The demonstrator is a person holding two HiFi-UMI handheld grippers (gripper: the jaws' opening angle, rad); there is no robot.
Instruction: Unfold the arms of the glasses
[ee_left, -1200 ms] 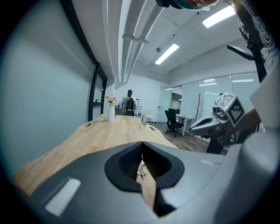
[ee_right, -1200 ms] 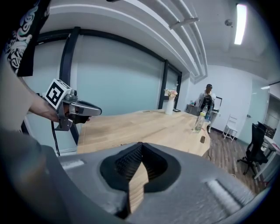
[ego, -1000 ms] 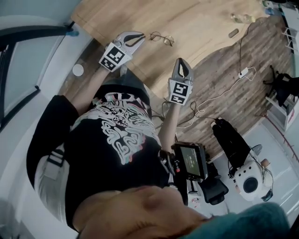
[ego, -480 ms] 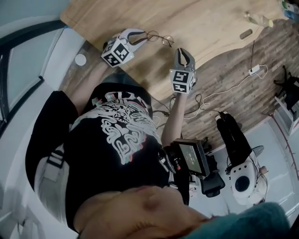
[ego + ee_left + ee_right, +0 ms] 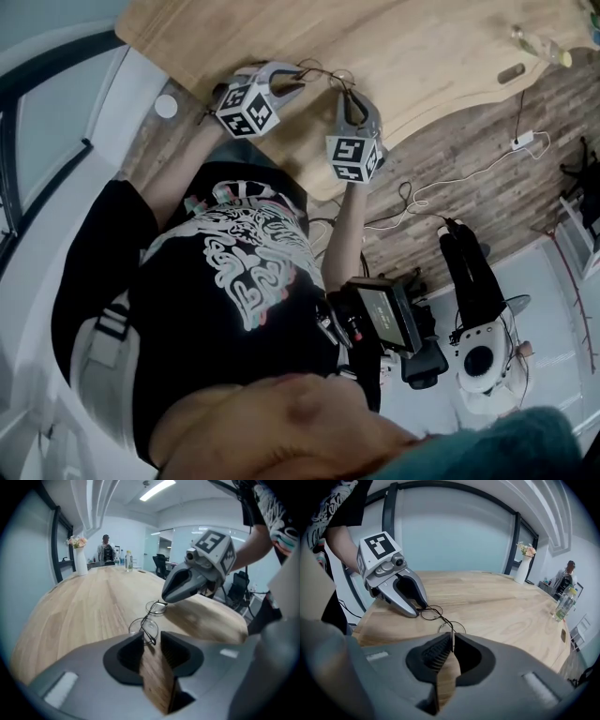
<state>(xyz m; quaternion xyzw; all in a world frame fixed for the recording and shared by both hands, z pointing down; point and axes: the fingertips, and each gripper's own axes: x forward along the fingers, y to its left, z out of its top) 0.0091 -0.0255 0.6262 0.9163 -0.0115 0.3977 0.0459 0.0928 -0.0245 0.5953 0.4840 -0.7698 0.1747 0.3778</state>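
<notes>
Glasses (image 5: 323, 77) lie on the wooden worktop (image 5: 441, 47), and both claws have dropped down to them within the last second. At their left end, the left claw (image 5: 151, 639) has just been opening. Its jaws stand apart with a lens rim between the tips, not pinched. At their right end, the right claw (image 5: 452, 641) has its jaws drawn almost together on a thin frame wire. The approach looks finished, but the arms seem still folded, so the unfolding has yet to start.

Glasses (image 5: 324, 75) on surface (image 5: 422, 47), near its edge. Left gripper (image 5: 298, 81) at their left end, right gripper (image 5: 346, 91) at their right.
</notes>
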